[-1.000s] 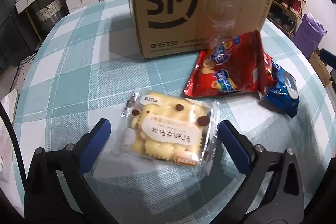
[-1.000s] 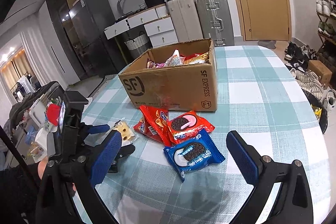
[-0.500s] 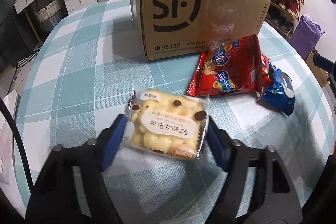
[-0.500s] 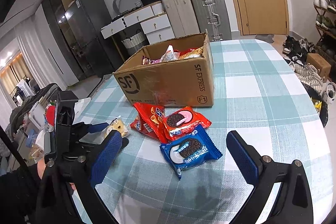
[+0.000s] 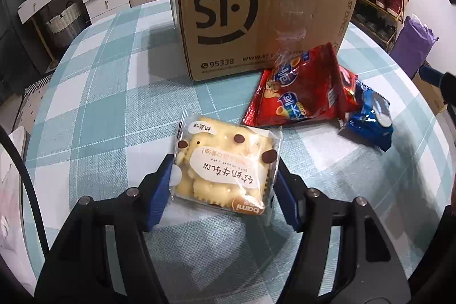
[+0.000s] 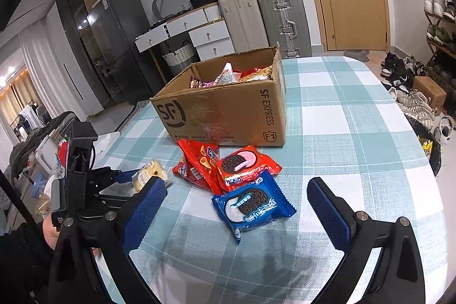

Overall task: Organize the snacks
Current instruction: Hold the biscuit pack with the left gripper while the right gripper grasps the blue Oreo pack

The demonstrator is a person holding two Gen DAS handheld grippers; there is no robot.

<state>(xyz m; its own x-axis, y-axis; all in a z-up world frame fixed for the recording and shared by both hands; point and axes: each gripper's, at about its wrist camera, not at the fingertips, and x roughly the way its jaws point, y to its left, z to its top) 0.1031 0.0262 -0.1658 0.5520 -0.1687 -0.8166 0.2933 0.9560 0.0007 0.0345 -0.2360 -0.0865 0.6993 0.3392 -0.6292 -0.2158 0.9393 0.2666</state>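
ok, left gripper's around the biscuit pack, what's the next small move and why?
Probably finish closing, then lift toward the SF cardboard box: the left gripper is still closing, its pads flanking the biscuit pack, which still sits on the table.

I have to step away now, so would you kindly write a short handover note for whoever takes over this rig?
Left gripper: jaws closing on the yellow biscuit pack, pads at its two sides; it is still at the table.
Right gripper: open, empty, hovering over the blue Oreo pack.
Cardboard box: already holds several snacks.
Still out, in front of the box: red Oreo pack, red snack bag, blue Oreo pack.
Left to do: box the biscuit pack, then those three.
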